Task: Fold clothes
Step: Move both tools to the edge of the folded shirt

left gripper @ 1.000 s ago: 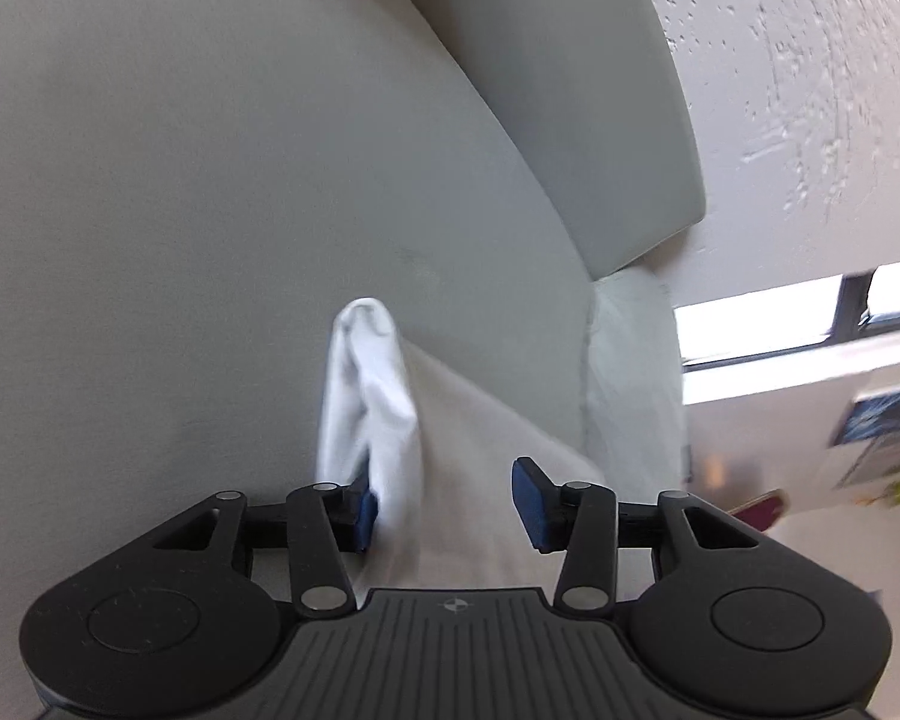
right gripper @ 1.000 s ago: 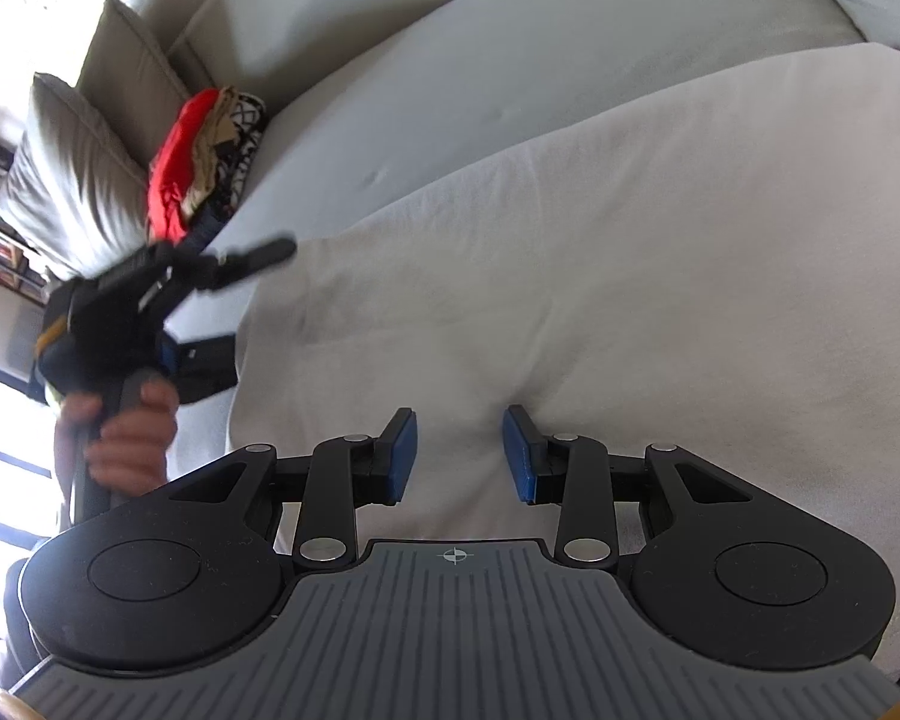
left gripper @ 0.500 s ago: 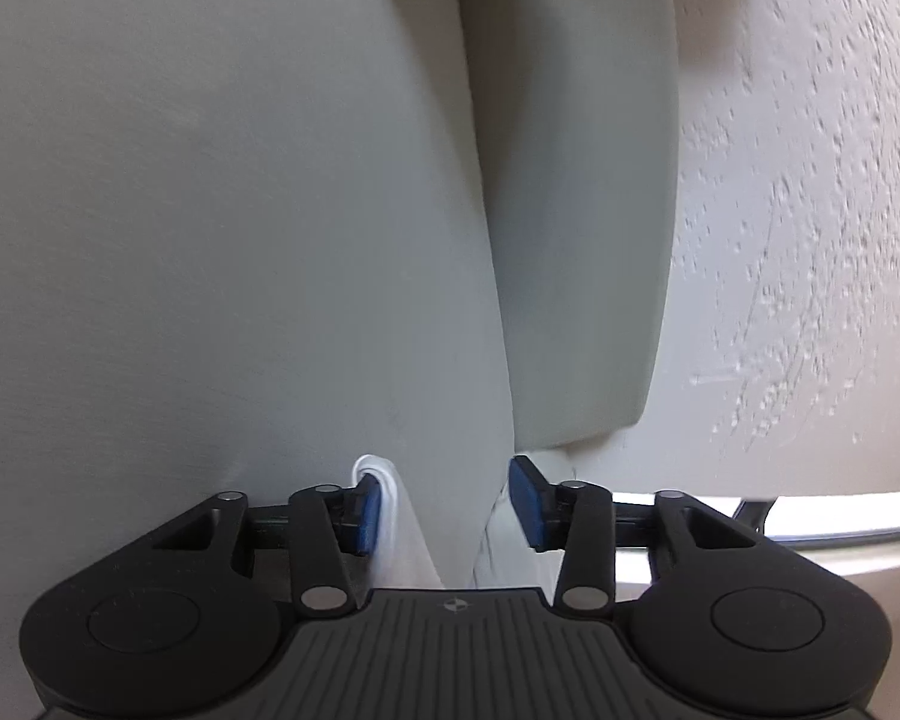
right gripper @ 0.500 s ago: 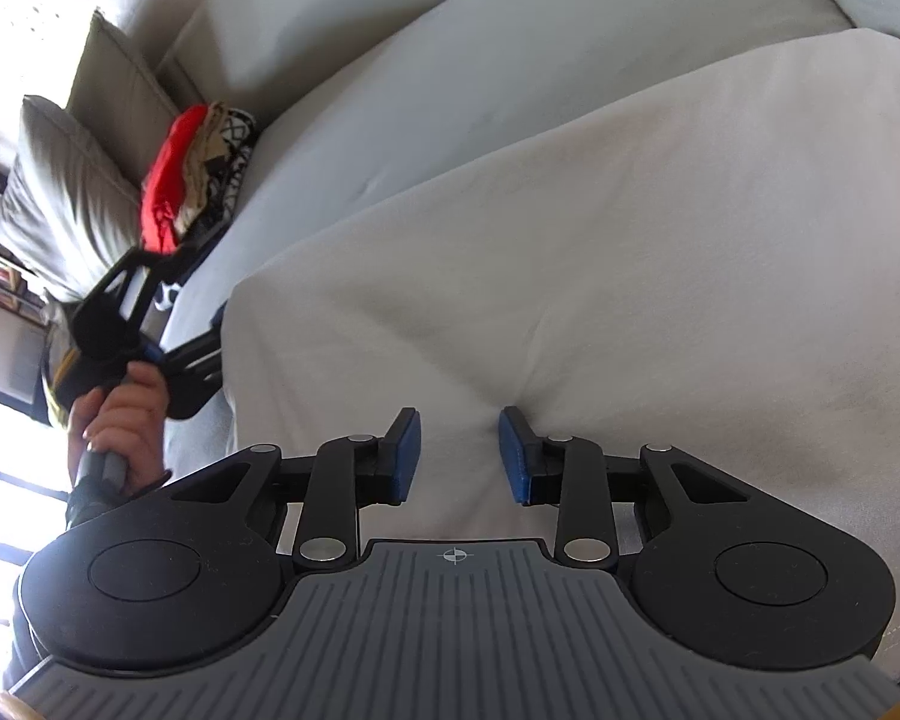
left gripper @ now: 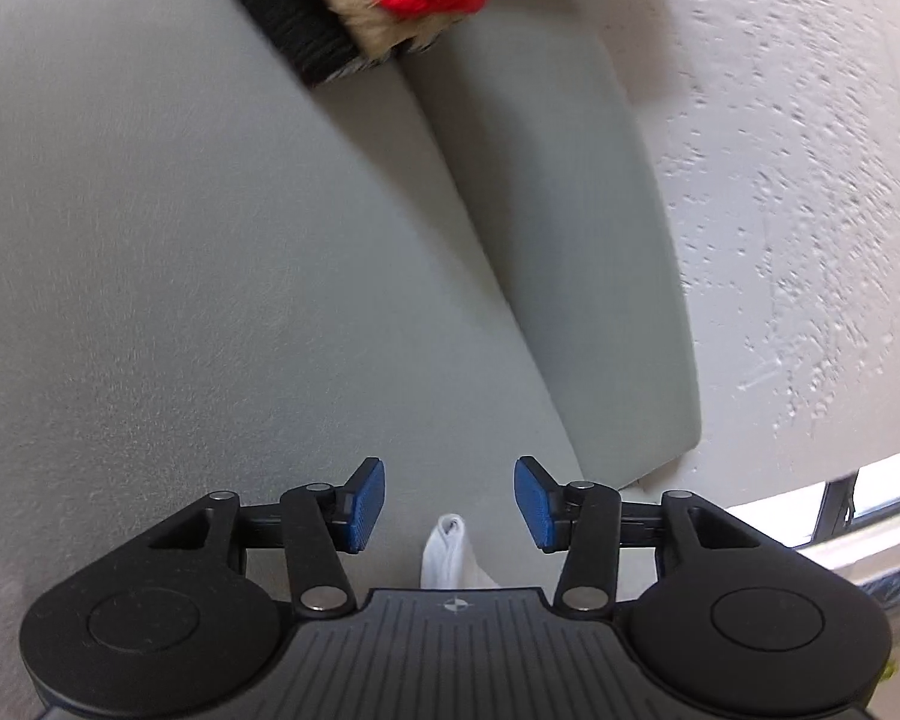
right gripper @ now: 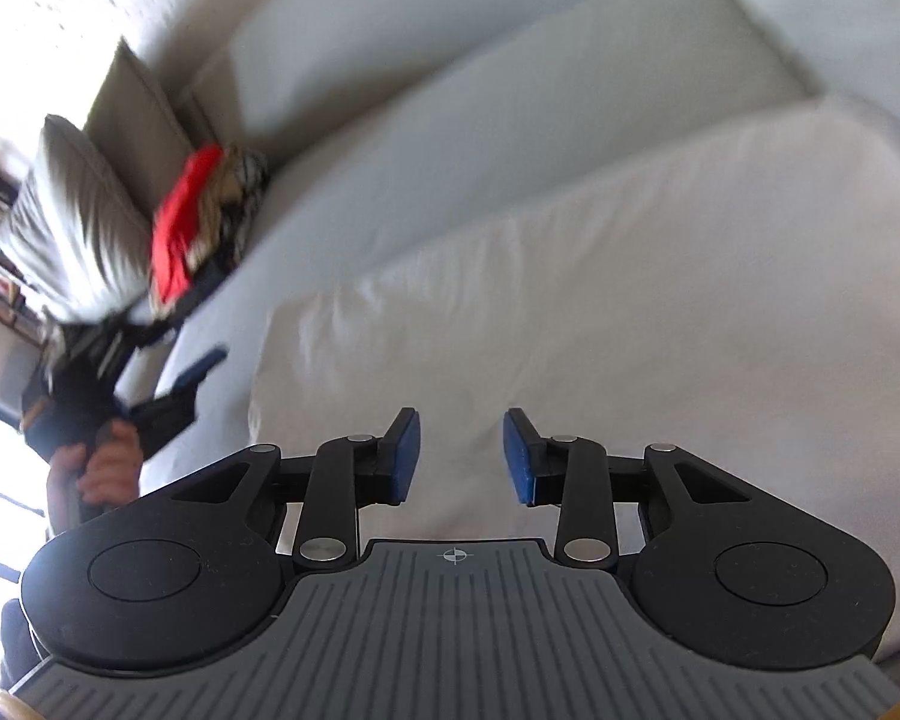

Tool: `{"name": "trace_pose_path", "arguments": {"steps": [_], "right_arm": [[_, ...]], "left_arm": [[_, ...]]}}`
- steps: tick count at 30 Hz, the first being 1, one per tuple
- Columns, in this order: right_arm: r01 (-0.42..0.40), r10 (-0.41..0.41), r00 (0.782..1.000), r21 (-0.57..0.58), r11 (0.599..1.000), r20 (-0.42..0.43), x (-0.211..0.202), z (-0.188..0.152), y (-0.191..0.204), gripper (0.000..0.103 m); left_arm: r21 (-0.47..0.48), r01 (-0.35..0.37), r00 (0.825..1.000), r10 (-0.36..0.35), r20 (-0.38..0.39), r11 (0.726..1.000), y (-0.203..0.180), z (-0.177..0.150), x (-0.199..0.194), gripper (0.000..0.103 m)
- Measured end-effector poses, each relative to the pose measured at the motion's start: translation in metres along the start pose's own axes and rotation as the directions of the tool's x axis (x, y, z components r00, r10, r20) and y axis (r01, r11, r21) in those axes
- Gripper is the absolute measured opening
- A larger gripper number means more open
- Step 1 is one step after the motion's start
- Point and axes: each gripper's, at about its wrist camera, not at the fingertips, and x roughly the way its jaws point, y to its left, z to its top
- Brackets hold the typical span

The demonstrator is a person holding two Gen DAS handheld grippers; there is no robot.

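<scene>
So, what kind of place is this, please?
Probably a living room at home: a grey sofa with a cushion, a pile of clothes beside it, and a white garment spread on the seat.

Black linkage arms, silver pivot screws and blue pads are noted on the left gripper and right gripper; grey ribbed bases carry crosshair marks.

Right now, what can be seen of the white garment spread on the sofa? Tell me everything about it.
The white garment looks like soft, matte cotton-like cloth, lying flat over the sofa seat with faint wrinkles and a straight left edge ending in a squared corner. The picture is motion-blurred, so seams and labels cannot be made out. The right gripper hangs open above its near edge; contact cannot be told. In the left wrist view only a small folded tip shows, below the open left gripper, ungripped.
</scene>
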Motion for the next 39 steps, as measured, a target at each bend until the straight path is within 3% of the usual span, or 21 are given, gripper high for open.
{"name": "trace_pose_path", "arguments": {"steps": [1, 2, 4, 6, 7, 10, 11, 12, 14, 17, 19, 21, 22, 24, 28, 31, 34, 39], "right_arm": [[0.042, -0.042, 0.998, 0.000, 0.999, 0.055, -0.015, 0.003, -0.004, 0.034], [0.098, -0.100, 0.988, 0.018, 0.995, 0.117, -0.029, 0.007, -0.010, 0.023], [0.219, -0.242, 0.942, 0.118, 0.968, 0.233, -0.058, 0.014, -0.032, 0.020], [0.282, -0.345, 0.898, 0.243, 0.928, 0.274, -0.073, 0.026, -0.062, 0.020], [0.295, -0.371, 0.891, 0.288, 0.911, 0.261, -0.075, 0.033, -0.077, 0.021], [0.289, -0.366, 0.911, 0.340, 0.895, 0.190, -0.063, 0.058, -0.120, 0.021], [0.279, -0.351, 0.921, 0.346, 0.896, 0.167, -0.055, 0.066, -0.133, 0.021], [0.270, -0.338, 0.930, 0.351, 0.896, 0.146, -0.047, 0.075, -0.144, 0.022], [0.264, -0.321, 0.941, 0.355, 0.897, 0.111, -0.028, 0.091, -0.160, 0.041], [0.239, -0.290, 0.954, 0.396, 0.887, 0.073, -0.006, 0.107, -0.185, 0.042], [0.147, -0.187, 0.981, 0.439, 0.886, 0.048, 0.006, 0.112, -0.203, 0.043], [0.097, -0.121, 0.992, 0.463, 0.881, 0.023, 0.015, 0.114, -0.214, 0.043], [0.084, -0.100, 0.995, 0.462, 0.883, 0.011, 0.018, 0.115, -0.217, 0.042], [0.053, -0.056, 0.998, 0.456, 0.888, -0.007, 0.020, 0.117, -0.222, 0.042], [-0.032, 0.051, 0.998, 0.439, 0.898, -0.032, 0.021, 0.114, -0.230, 0.034], [-0.113, 0.125, 0.992, 0.453, 0.885, 0.003, 0.022, 0.109, -0.238, 0.028], [-0.178, 0.174, 0.983, 0.468, 0.866, 0.051, 0.025, 0.108, -0.240, 0.027], [-0.192, 0.191, 0.980, 0.463, 0.865, 0.051, 0.047, 0.117, -0.233, 0.028]], "left_arm": [[0.010, -0.002, 1.000, 0.002, 0.008, 1.000, -0.002, -0.001, -0.002, 0.045], [0.020, -0.003, 1.000, 0.003, 0.015, 1.000, -0.004, -0.002, -0.005, 0.045], [0.106, -0.058, 0.996, 0.065, -0.066, 0.993, -0.033, -0.023, -0.003, 0.045], [0.197, -0.105, 0.981, 0.135, -0.143, 0.975, -0.063, -0.043, 0.000, 0.046], [0.243, -0.125, 0.969, 0.171, -0.178, 0.962, -0.078, -0.054, 0.001, 0.047], [0.330, -0.132, 0.929, 0.233, -0.287, 0.935, -0.109, -0.080, 0.013, 0.048], [0.364, -0.132, 0.924, 0.248, -0.292, 0.922, -0.115, -0.086, 0.020, 0.048], [0.406, -0.154, 0.921, 0.279, -0.271, 0.901, -0.118, -0.089, 0.030, 0.048], [0.476, -0.220, 0.911, 0.354, -0.213, 0.852, -0.117, -0.095, 0.049, 0.047], [0.545, -0.334, 0.880, 0.461, -0.112, 0.769, -0.105, -0.101, 0.079, 0.038], [0.576, -0.338, 0.888, 0.456, -0.068, 0.744, -0.099, -0.107, 0.083, 0.037], [0.614, -0.333, 0.892, 0.450, -0.041, 0.716, -0.098, -0.110, 0.085, 0.037], [0.621, -0.329, 0.894, 0.446, -0.038, 0.712, -0.098, -0.111, 0.086, 0.037], [0.605, -0.320, 0.901, 0.431, -0.044, 0.730, -0.096, -0.108, 0.086, 0.038], [0.514, -0.289, 0.922, 0.379, -0.076, 0.807, -0.084, -0.099, 0.077, 0.038], [0.470, -0.274, 0.930, 0.356, -0.093, 0.839, -0.083, -0.095, 0.072, 0.038], [0.477, -0.277, 0.929, 0.360, -0.091, 0.834, -0.088, -0.097, 0.071, 0.038], [0.509, -0.284, 0.924, 0.374, -0.080, 0.812, -0.093, -0.102, 0.072, 0.039]]}}
